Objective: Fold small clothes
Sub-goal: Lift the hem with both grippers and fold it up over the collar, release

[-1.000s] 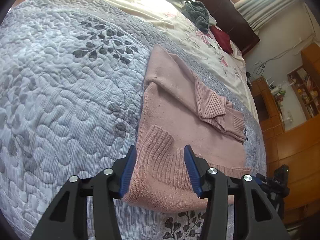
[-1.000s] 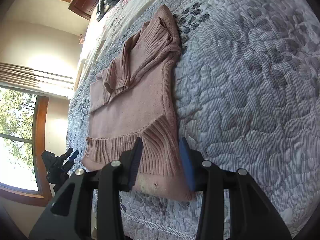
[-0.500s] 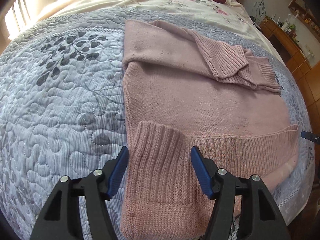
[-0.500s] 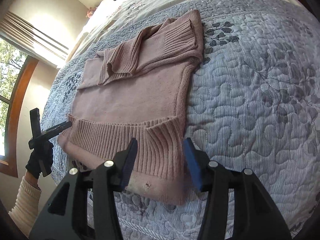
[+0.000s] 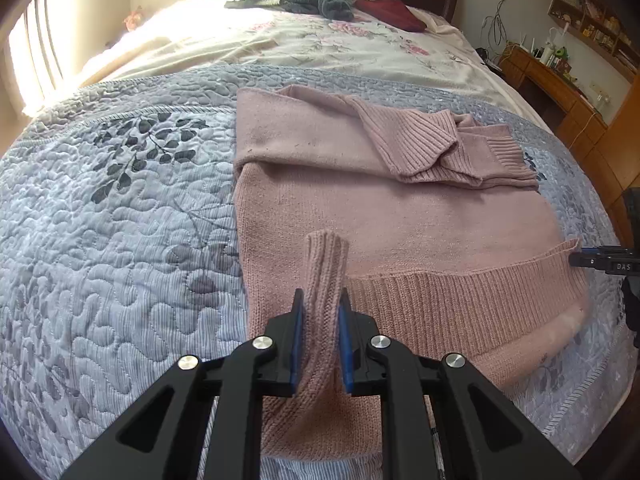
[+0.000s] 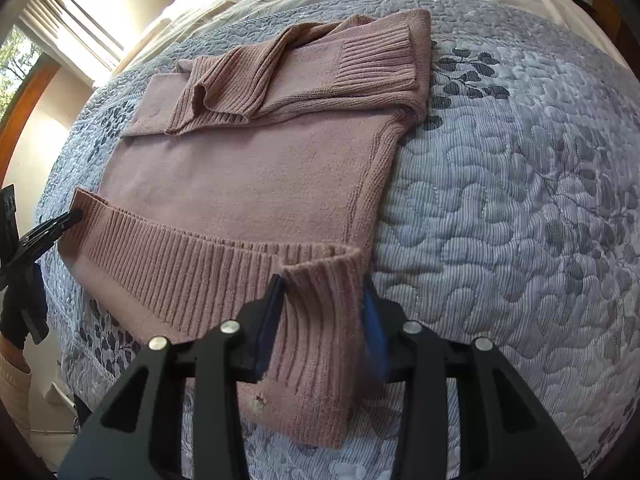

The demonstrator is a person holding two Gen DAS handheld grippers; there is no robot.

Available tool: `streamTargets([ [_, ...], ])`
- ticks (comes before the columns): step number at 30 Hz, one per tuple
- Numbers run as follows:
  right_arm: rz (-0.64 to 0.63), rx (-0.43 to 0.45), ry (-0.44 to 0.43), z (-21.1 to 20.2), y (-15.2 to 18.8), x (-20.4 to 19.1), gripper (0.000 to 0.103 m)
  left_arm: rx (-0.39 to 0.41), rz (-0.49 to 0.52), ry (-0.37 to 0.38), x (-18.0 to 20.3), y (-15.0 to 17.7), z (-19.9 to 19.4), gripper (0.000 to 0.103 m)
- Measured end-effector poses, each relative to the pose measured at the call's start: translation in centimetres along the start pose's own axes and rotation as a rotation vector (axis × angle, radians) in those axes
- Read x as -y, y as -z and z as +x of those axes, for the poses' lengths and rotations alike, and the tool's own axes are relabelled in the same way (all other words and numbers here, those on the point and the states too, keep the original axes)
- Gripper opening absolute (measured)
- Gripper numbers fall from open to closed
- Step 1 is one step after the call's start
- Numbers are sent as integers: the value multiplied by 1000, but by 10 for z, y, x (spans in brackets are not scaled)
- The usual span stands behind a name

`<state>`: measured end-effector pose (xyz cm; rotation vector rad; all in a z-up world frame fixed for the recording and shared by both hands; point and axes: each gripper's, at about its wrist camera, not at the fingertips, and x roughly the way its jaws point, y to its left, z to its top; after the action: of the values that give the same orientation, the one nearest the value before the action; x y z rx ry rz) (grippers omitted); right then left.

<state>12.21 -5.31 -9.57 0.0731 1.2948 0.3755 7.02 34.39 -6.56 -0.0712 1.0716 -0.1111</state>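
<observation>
Now that my left gripper (image 5: 322,320) has pinched shut on the near-left corner of the pink sweater's (image 5: 392,216) ribbed hem (image 5: 460,300), the knit bunches into a ridge between its pads. A second ago both grippers only straddled the flat hem with jaws wide. My right gripper (image 6: 324,312) has narrowed around the other hem corner, one blue pad blurred, so I judge it still closing and not yet firmly holding. The sweater lies spread on the quilted bed (image 5: 120,240), sleeves already folded across the chest. With both corners taken, I should be able to lift the hem toward the collar for the next fold.
</observation>
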Motion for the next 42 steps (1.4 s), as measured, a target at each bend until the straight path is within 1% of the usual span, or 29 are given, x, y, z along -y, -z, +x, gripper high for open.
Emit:
streamTargets([
  [1,-3,-3,11,1,0,-1,26,-20,-3,-1,-1,0,7,16],
  [2,-9,-3,23,2,1,-2,19,-42,-8,3,-2,0,14,20],
  [3,-12,1,28,2,2,-2,11,-61,-15,-2,-3,0,21,22],
  [4,-8,5,20,1,3,-2,9,-72,-17,-14,-4,0,27,25],
  [7,-3,30,0,-8,7,-2,8,-69,-13,-24,0,0,29,25],
  [8,-3,41,-7,-13,9,-2,7,-62,-13,-22,1,0,26,17],
  [9,1,53,-20,-17,11,-2,7,-57,-13,-17,2,1,23,13],
  [12,16,83,-66,-32,19,-1,7,-17,-21,-10,3,5,7,12],
  [16,21,109,-95,-47,27,-2,7,48,-51,22,-1,12,-17,11],
  [19,26,130,-118,-59,27,-4,7,106,-71,21,-2,12,-34,10],
  [21,19,151,-123,-69,21,-8,7,147,-73,17,0,6,-45,10],
  [23,10,178,-132,-80,10,-12,7,182,-86,22,1,-5,-54,10],
  [26,7,221,-144,-97,-14,-13,7,238,-104,32,1,-33,-65,10],
  [28,5,247,-134,-106,-35,-10,7,271,-115,44,1,-55,-68,10],
  [32,20,284,-109,-113,-78,-1,7,331,-108,32,1,-100,-65,10],
  [37,69,305,-75,-102,-133,17,6,355,-112,2,-5,-152,-36,10],
  [42,127,305,-61,-72,-184,38,6,340,-126,-30,-14,-189,7,10],
])
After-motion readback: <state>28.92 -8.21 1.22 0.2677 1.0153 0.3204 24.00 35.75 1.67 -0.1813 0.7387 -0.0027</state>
